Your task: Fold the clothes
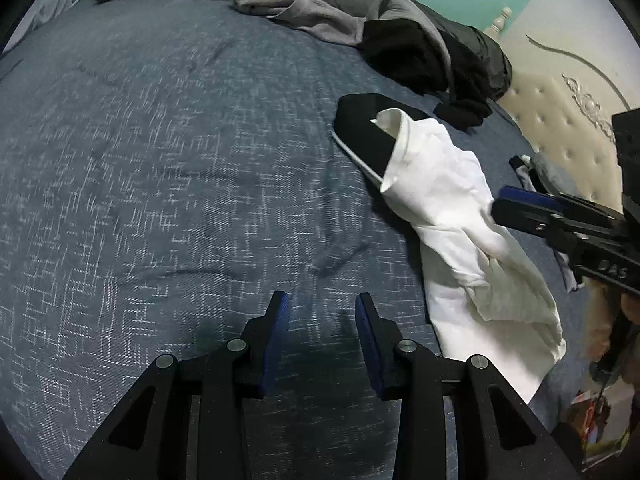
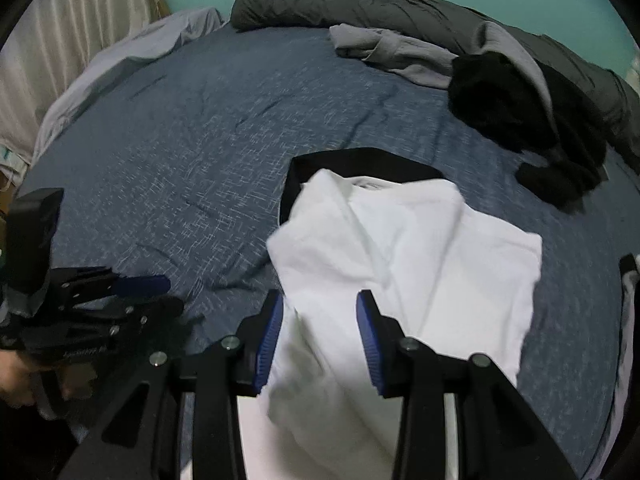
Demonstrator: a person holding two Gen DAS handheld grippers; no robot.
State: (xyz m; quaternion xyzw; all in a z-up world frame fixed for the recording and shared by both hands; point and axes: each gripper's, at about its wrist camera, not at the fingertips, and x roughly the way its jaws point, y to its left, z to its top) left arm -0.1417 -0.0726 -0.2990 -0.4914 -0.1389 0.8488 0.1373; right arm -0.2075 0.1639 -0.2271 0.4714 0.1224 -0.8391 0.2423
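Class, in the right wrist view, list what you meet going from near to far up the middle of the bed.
Right tool → white garment → black folded item → blue bedspread → dark grey duvet.

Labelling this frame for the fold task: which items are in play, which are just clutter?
In play:
white shirt
black folding board under it
right gripper, open over the shirt
left gripper, open

Clutter:
grey garment
black clothes pile
dark grey duvet
blue bedspread
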